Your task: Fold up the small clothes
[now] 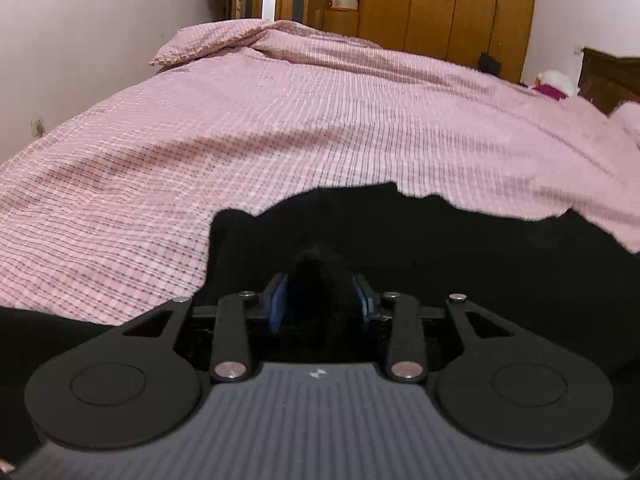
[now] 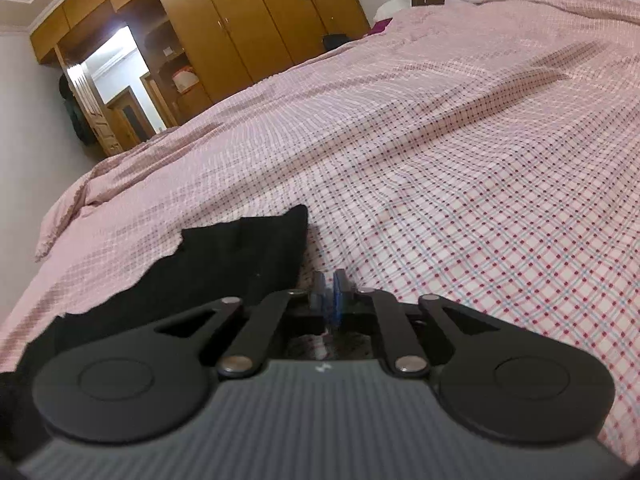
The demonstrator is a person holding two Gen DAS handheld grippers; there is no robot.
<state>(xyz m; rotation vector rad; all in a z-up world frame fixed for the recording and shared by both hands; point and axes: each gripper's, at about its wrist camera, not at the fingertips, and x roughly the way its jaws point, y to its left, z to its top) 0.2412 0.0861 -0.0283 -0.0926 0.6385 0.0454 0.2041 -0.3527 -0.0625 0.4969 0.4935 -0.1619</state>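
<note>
A: The left gripper [image 1: 320,300] is sitting low over the bed, its blue pads set a fair way apart with a bunch of black cloth [image 1: 440,240] rising between them. Whether it is pinching or only resting around the fabric, I cannot tell.

B: And the right gripper [image 2: 329,288]?

A: Its fingers are nearly together, only a slim gap between them, with nothing between them. It is hovering over the bedspread [image 2: 480,200], just beside the cloth's edge, not touching it as far as I can see.

B: Going from big to small, what is lying there?

A: The pink checked bedspread is covering the whole bed. The cloth is lying on its near part, spread wide with a ragged far edge. A wardrobe [image 1: 440,8] is standing behind.

B: How far along is the folding?

A: Early or midway, I judge. The cloth is looking loose, not a neat stack. The folding is mostly left to do.
</note>
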